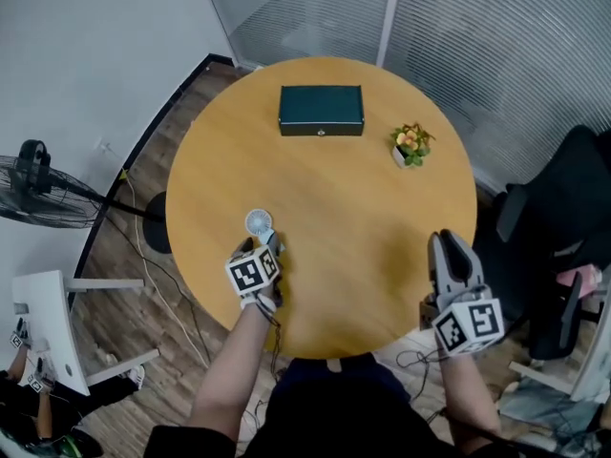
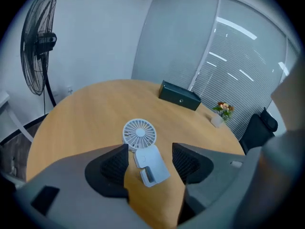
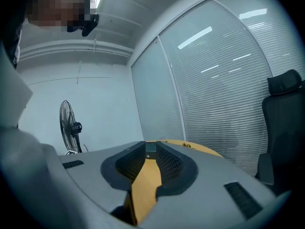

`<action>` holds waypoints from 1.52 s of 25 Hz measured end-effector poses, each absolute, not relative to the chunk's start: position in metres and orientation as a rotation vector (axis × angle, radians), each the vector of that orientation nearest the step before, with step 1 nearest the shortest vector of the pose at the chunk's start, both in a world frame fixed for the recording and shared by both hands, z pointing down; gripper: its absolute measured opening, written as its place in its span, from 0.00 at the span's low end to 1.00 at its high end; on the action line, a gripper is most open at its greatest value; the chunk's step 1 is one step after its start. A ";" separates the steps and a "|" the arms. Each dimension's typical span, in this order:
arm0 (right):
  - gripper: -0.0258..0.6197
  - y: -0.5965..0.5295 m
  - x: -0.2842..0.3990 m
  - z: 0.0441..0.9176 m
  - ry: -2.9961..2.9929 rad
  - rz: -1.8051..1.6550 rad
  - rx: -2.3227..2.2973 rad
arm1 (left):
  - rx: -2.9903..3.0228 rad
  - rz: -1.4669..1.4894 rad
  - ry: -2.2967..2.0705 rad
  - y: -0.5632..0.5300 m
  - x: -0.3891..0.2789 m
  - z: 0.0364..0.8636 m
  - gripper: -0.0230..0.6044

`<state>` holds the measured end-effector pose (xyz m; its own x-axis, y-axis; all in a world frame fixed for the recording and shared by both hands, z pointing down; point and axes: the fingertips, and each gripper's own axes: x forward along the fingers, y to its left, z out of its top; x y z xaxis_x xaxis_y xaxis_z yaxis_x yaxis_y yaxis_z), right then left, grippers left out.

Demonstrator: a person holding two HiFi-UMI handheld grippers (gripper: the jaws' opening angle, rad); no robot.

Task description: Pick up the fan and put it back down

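The fan is seen lying flat on the near-left part of the surface, bracketed but not yet gripped by the wide-open left tongs, while the right tongs are held narrowly parted and empty, so both lift and set-down are judged still to be done.

In the head view the left gripper is covering the handle of the fan; the picture's edge is cropping the floor fan.
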<state>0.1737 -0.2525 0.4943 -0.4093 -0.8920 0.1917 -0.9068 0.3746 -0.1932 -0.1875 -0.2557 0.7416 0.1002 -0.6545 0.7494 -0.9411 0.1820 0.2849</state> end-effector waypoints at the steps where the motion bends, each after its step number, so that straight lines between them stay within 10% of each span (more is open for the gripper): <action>1: 0.15 -0.254 0.177 0.498 -2.548 0.420 1.679 | 1.525 0.449 -1.619 -0.259 -0.187 0.750 0.48; 22: 0.14 -0.267 0.178 0.531 -2.500 0.506 1.657 | 1.809 0.885 -1.498 -0.299 -0.159 0.784 0.39; 38: 0.13 -0.247 0.152 0.501 -2.588 0.443 1.604 | 1.900 0.459 -1.503 -0.262 -0.163 0.702 0.38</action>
<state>0.1522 -0.2468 0.5010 -0.4548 -0.8668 0.2046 -0.8855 0.4155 -0.2081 -0.1628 -0.2623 0.7023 0.2772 -0.7195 0.6368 -0.9525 -0.1190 0.2802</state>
